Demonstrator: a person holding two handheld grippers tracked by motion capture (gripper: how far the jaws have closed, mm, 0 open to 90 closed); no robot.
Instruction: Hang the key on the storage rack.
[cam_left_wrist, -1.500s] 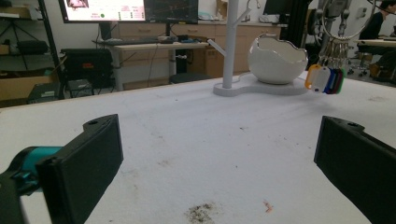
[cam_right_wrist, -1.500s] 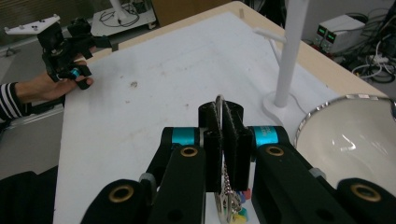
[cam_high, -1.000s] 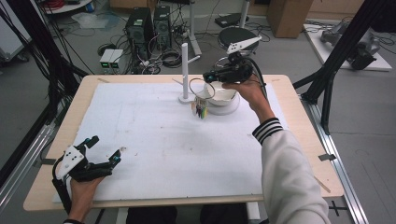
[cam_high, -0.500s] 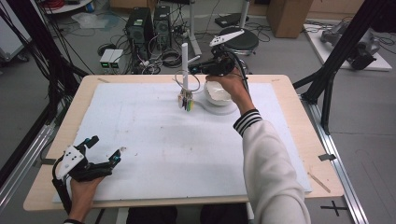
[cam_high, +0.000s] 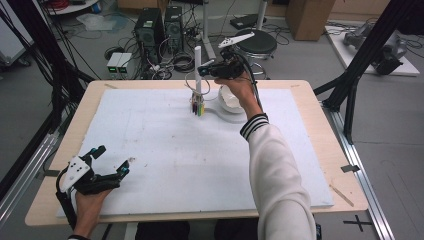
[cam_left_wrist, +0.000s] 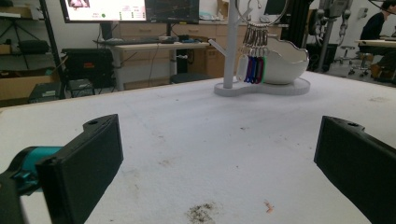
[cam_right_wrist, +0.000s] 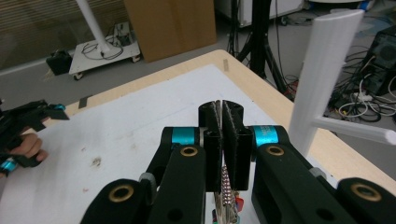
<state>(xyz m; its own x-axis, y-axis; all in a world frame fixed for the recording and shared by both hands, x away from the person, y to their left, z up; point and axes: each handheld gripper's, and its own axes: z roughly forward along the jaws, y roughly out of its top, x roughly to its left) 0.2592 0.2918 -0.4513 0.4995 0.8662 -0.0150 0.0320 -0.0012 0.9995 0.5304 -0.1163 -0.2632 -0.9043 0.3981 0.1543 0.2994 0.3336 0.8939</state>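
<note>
Keyring (cam_high: 198, 106) with its bunch of coloured tags hangs from the right gripper (cam_high: 202, 70), whose jaws are pressed together on the ring's thin chain; in the right gripper view the beaded chain drops straight down between the pads. A second ago the bunch dangled over the white bowl (cam_high: 231, 98); since then the hand has carried it leftward, so it now hangs right beside the white post (cam_high: 198, 65) of the stand (cam_high: 220, 112), below its side peg. To me that looks like the approach to hooking the ring over a peg. The left gripper (cam_high: 111, 161) rests at the near edge of the tabletop (cam_high: 150, 165), jaws spread and empty.
</note>
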